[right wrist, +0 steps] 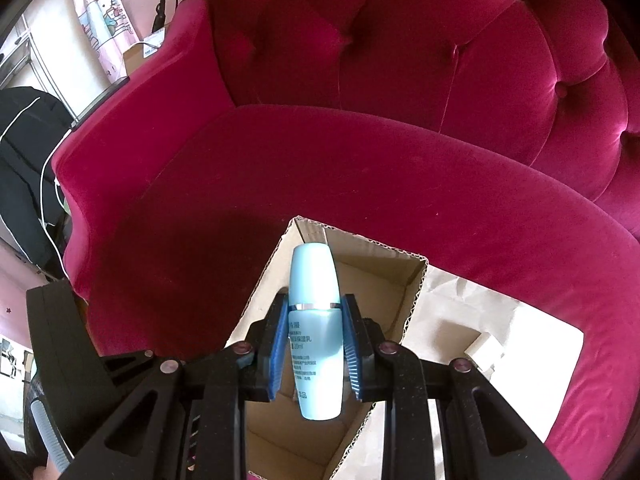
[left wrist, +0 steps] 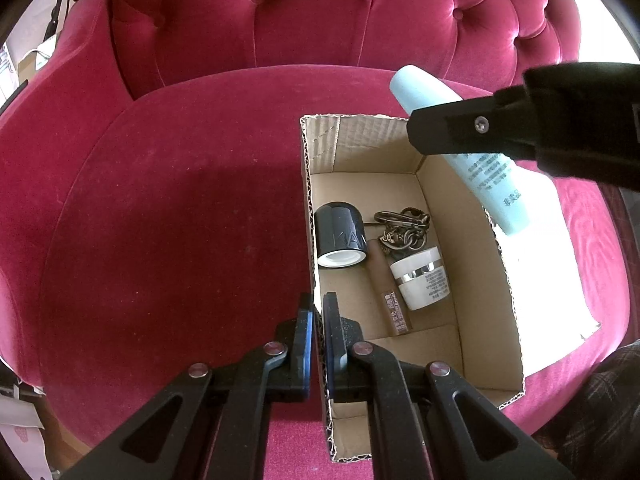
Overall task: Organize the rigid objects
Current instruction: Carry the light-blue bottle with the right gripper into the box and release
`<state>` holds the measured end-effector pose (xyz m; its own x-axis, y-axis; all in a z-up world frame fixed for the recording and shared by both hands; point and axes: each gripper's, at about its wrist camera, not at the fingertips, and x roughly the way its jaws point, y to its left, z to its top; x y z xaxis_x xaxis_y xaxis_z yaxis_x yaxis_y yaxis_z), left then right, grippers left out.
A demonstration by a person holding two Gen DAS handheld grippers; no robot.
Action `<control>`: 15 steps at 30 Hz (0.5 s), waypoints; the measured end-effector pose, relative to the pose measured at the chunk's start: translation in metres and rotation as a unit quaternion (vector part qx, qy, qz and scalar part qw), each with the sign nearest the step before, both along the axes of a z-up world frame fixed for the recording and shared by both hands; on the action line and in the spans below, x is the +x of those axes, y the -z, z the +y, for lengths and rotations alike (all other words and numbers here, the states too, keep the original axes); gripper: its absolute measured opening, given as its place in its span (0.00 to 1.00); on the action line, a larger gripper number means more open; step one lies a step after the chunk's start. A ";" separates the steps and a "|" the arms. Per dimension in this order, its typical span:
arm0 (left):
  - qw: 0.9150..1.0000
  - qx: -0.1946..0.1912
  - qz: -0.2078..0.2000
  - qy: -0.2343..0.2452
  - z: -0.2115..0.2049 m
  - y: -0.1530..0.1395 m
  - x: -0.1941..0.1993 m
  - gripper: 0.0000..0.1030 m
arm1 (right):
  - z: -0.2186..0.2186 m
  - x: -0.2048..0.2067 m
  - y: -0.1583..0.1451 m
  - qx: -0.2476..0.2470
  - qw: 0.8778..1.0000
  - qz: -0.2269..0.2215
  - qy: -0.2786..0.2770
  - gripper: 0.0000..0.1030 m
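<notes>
An open cardboard box [left wrist: 472, 264] sits on a red velvet armchair seat [left wrist: 180, 220]. Inside lie a black cap-shaped jar [left wrist: 340, 236], a white cream jar [left wrist: 420, 278], a brown tube [left wrist: 390, 296] and a metal keychain [left wrist: 400, 226]. My left gripper [left wrist: 318, 312] is shut on the box's left wall [left wrist: 310, 216]. My right gripper [right wrist: 314, 320] is shut on a light blue bottle [right wrist: 316, 328] and holds it above the box [right wrist: 412, 280]. The bottle also shows in the left wrist view [left wrist: 492, 184] above the box's right side, held by the right gripper [left wrist: 416, 128].
The chair's tufted backrest [left wrist: 320, 20] rises behind the box. A box flap [left wrist: 556, 312] lies open on the seat to the right. Clutter and a dark garment [right wrist: 24, 160] stand left of the chair.
</notes>
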<state>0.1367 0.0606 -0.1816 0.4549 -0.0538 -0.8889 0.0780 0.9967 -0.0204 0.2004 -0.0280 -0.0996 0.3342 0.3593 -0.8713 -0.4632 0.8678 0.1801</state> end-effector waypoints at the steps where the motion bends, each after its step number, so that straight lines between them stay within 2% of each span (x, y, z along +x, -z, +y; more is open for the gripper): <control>1: 1.000 0.000 0.000 0.000 0.000 0.000 0.000 0.05 | 0.000 0.000 0.000 0.000 1.000 0.000 0.000 0.26; 12: 1.000 0.001 -0.001 0.000 -0.003 0.001 0.000 0.05 | -0.002 0.002 0.005 -0.010 1.000 0.005 0.002 0.27; 15: 1.000 0.001 -0.001 0.000 -0.003 0.002 -0.001 0.05 | -0.003 0.004 0.009 -0.019 1.000 0.007 0.008 0.30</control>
